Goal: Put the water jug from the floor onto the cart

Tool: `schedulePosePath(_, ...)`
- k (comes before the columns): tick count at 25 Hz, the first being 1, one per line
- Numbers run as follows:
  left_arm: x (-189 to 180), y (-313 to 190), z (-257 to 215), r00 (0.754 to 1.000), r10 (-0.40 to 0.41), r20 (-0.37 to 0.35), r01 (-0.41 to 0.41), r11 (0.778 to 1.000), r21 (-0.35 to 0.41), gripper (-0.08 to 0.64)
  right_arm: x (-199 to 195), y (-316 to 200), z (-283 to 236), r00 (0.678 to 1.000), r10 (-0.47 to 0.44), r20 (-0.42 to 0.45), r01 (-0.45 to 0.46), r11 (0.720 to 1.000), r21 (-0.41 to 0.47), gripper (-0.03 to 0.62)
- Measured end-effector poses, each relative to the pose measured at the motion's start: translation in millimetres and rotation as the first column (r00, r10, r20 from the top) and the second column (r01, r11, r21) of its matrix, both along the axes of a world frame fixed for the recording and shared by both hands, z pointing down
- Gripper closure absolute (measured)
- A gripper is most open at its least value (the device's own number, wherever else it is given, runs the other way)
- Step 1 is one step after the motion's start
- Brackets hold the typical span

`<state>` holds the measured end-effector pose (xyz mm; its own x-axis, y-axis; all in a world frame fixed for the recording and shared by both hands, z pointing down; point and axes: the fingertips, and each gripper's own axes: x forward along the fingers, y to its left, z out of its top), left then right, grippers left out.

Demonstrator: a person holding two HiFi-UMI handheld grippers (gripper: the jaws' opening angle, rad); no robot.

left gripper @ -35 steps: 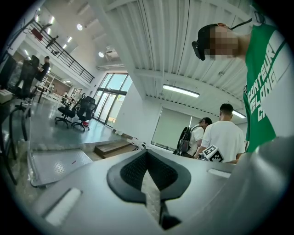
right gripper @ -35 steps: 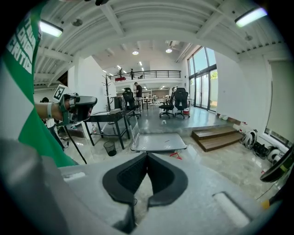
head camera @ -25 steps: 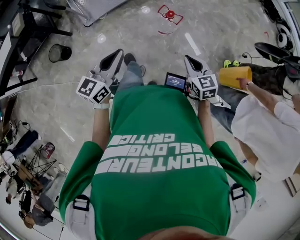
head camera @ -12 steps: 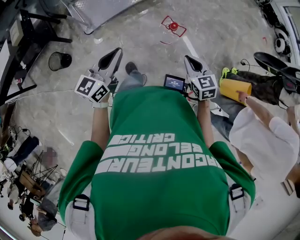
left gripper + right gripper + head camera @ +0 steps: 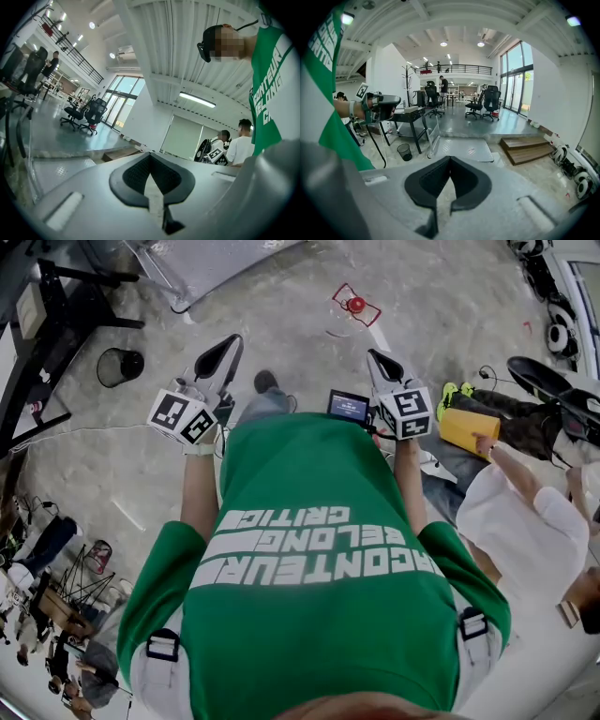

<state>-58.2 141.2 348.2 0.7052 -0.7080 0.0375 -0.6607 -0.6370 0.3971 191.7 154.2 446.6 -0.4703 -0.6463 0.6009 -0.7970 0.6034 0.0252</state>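
No water jug shows in any view. The flat grey platform cart (image 5: 220, 261) stands on the floor ahead at the head view's top edge; the right gripper view shows its deck (image 5: 461, 151) and upright handle. My left gripper (image 5: 225, 345) is held level in front of the green shirt, jaws shut and empty (image 5: 149, 155). My right gripper (image 5: 379, 359) tilts down towards the floor, also shut with nothing in it (image 5: 449, 159). A small screen (image 5: 350, 405) sits beside it. Each gripper appears in the other's view: the left gripper (image 5: 383, 107), the right gripper (image 5: 214, 153).
A black waste bin (image 5: 120, 365) and a black desk frame (image 5: 47, 320) stand at the left. A red object inside red floor marks (image 5: 356, 305) lies ahead. A person in white holding a yellow folder (image 5: 469, 427) is close at my right. Wooden steps (image 5: 527, 147) lie beyond the cart.
The floor has slid down the head view: the red object and the cart have come nearer. Both grippers keep the same pose, shut and empty.
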Motion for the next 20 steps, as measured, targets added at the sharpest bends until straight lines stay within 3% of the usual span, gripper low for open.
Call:
schedulePosePath(12, -45, -22, 8, 0.999, -0.014, -0.032, 0.013, 1.000, -0.017, 0.545, -25, -20, 0, 0.995, -0.007, -0.096, 0.006, 1.000, -0.012, 0.598)
schedulePosePath(20, -59, -23, 15, 0.997, -0.055, -0.058, 0.055, 0.998, -0.003, 0.545, -12, -38, -13, 0.992, 0.027, -0.124, -0.023, 0.999, 0.033, 0.598)
